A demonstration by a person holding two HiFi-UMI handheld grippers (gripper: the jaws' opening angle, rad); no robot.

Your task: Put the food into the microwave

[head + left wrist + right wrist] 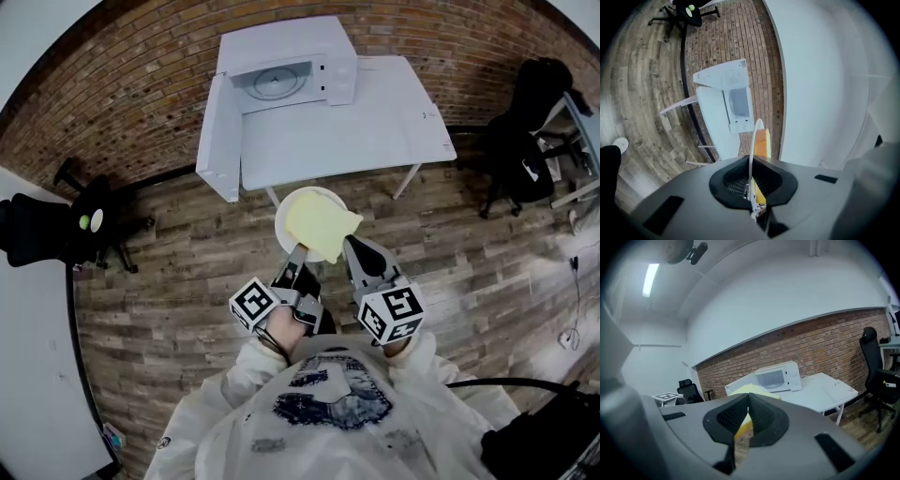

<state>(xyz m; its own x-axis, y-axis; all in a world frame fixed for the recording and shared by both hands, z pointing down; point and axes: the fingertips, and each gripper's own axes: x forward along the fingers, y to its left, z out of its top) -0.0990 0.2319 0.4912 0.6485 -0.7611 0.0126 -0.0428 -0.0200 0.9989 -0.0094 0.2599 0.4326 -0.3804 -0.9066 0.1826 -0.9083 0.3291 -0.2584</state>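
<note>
Brick wall (141, 84) at the back, wood floor (187, 281) below. The white table (384, 131) stands against the wall, at 12 o'clock from the person.

Microwave (281, 75) is at the table's left end with its door (214, 141) hanging wide open toward 8 o'clock. The cavity and turntable are bare and face the person.

Black office chairs stand well apart at 9 o'clock (84, 225) and 3 o'clock (525, 141), both off the path.

Key relation: the plate (281, 225) is carried level in mid-air, well short of the table. The cavity lies at about 11–12 o'clock from it, straight ahead of both grippers. Judged from this, nothing stands in the way but the open door edge on the left, so the plate should go in right of it.

Food (321, 223) is a flat yellow piece covering most of the plate, with one corner overhanging the rim toward 3 o'clock.

- Left gripper (296, 255) is turned on its side and clamped on the plate's near rim at 7 o'clock. Its own view shows the rim (752, 145) edge-on between nearly closed jaws.
- Right gripper (352, 246) is at the plate's 5 o'clock. Its jaw tips meet, with the food (747, 391) just beyond them — I can't tell whether they nip anything or only steady the plate.

Both grippers are about equally near the cavity.
</note>
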